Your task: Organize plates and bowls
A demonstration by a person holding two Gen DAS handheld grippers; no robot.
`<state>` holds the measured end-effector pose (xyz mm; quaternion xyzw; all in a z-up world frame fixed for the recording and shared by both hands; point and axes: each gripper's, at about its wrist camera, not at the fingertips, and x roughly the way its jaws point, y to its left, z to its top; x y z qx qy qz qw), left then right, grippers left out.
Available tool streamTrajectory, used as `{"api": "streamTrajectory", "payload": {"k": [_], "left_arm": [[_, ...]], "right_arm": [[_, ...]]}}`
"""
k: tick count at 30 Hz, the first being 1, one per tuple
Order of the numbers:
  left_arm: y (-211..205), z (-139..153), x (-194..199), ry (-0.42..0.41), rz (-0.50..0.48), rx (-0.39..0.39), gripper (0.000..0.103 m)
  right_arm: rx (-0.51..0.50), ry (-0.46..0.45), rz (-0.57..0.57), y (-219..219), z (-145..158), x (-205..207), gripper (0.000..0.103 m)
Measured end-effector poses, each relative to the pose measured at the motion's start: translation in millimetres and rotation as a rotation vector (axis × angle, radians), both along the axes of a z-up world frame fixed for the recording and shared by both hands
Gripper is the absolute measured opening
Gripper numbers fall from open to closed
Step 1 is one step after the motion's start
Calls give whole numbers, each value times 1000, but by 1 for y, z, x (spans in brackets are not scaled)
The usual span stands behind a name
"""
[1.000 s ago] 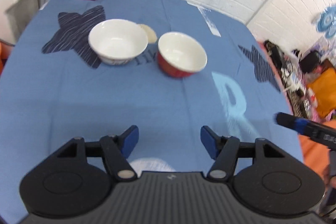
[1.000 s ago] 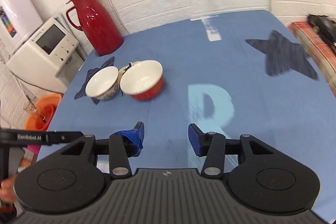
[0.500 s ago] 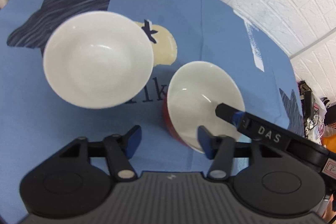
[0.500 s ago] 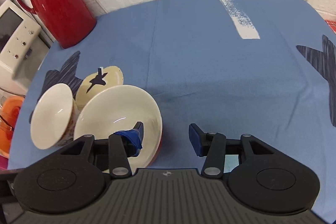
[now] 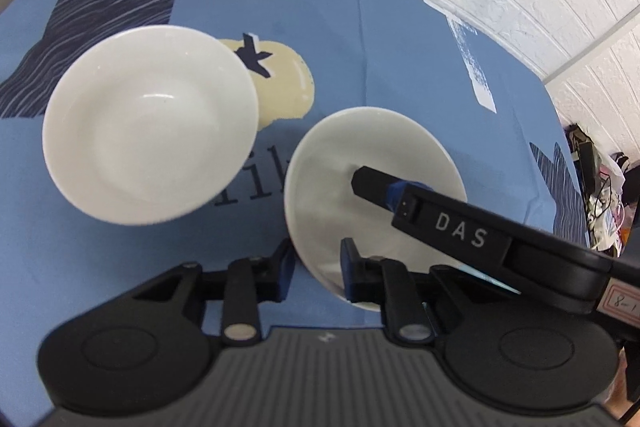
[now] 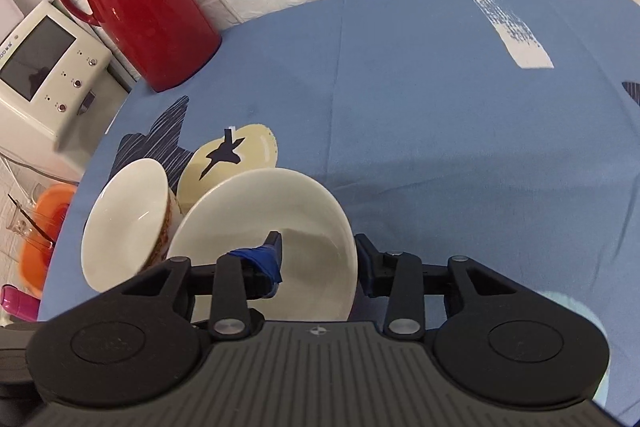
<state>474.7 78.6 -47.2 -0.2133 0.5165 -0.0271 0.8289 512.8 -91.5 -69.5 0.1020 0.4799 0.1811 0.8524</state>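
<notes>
Both bowls sit unstacked (nothing done yet); my two grippers [image 5: 316, 267] [image 6: 320, 263] straddle the red bowl's [image 5: 372, 167] rim, jaws unclosed.

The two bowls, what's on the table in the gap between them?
In the left wrist view, only blue tablecloth with its cream print shows between the white bowl and the red bowl.

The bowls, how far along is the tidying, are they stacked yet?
Nothing is stacked yet. The patterned bowl sits alone on the blue tablecloth. In hand: the left gripper and right gripper both straddle the rim of the red bowl, one jaw inside, one outside; whether either has clamped is unclear. Left: lift it and nest the two bowls.
</notes>
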Motion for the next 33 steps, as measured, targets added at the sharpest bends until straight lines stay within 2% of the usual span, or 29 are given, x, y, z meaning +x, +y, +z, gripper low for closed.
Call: {"api": "streamTrajectory", "payload": {"k": [4, 15, 20, 27, 33], "left_arm": [[1, 2, -7, 13, -24, 5, 14], [-17, 18, -62, -10, -112, 18, 15], [-41, 39, -111, -28, -182, 16, 15], [-88, 60, -202, -48, -301, -14, 15], [-133, 56, -263, -48, -398, 3, 15]], "right_arm": [[30, 46, -25, -4, -2, -11, 28], [16, -8, -19, -14, 27, -77, 29], [7, -45, -45, -40, 43, -129, 30], [-34, -85, -99, -81, 68, -225, 32], [-46, -94, -176, -110, 67, -292, 33]]}}
